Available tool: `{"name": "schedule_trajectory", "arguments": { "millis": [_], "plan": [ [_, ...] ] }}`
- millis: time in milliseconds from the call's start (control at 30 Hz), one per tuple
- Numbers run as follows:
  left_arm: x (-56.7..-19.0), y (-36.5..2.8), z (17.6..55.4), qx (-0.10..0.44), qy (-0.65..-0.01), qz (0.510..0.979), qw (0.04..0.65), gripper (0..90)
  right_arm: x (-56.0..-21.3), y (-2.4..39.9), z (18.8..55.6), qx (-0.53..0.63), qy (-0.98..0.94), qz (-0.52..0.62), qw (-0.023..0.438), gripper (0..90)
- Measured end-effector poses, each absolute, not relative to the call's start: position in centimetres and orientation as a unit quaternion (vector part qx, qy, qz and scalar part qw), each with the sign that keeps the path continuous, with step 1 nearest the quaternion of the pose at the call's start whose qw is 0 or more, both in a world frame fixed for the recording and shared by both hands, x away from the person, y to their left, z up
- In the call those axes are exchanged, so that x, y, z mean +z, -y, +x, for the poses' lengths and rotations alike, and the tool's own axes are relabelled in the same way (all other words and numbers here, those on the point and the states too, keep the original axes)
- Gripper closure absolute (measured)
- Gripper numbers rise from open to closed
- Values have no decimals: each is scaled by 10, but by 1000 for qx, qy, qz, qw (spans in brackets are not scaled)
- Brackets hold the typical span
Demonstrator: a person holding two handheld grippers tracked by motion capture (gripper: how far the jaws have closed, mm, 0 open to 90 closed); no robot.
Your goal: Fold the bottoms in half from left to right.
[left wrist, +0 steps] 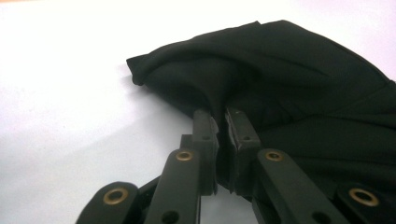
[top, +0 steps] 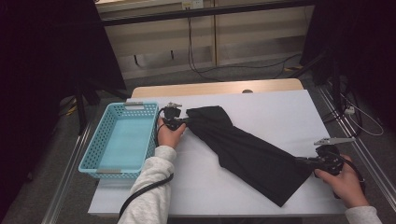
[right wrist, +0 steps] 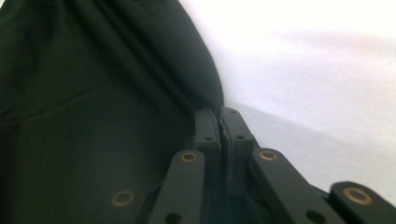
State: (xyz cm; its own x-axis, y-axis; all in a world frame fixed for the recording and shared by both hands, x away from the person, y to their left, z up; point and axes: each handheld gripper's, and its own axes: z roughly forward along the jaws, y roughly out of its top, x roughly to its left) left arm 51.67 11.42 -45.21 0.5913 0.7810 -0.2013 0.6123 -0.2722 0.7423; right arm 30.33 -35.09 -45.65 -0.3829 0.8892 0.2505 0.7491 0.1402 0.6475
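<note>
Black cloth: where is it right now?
In the high view, the black cloth lies diagonally across the white table, right of the blue basket, pinched by the left gripper and the right gripper.

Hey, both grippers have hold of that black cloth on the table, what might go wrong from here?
The left hand-held gripper pinches only a small fold at the edge of the black cloth, so a pull may slip it free. The right hand-held gripper likewise grips near an edge. The cloth lies folded over itself and may bunch if lifted unevenly. The blue basket sits close beside the left hand and might get bumped.
</note>
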Motion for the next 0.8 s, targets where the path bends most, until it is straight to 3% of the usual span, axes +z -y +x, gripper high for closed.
{"name": "schedule_trajectory", "arguments": {
  "millis": [100, 233, 433, 800],
  "plan": [
    [-456, -111, 516, 109, -437, 794, 408, 798, -457, 351, 304, 361, -747, 547, 109, 815],
    [-458, -108, 513, 116, -440, 794, 403, 496, -454, 349, 304, 343, -752, 543, 151, 706],
    [-453, -106, 505, 116, -435, 798, 400, 222, -446, 344, 305, 360, -742, 542, 162, 618],
    [-455, -107, 477, 124, -402, 813, 403, 167, -452, 330, 315, 358, -749, 536, 154, 588]
  ]
}}
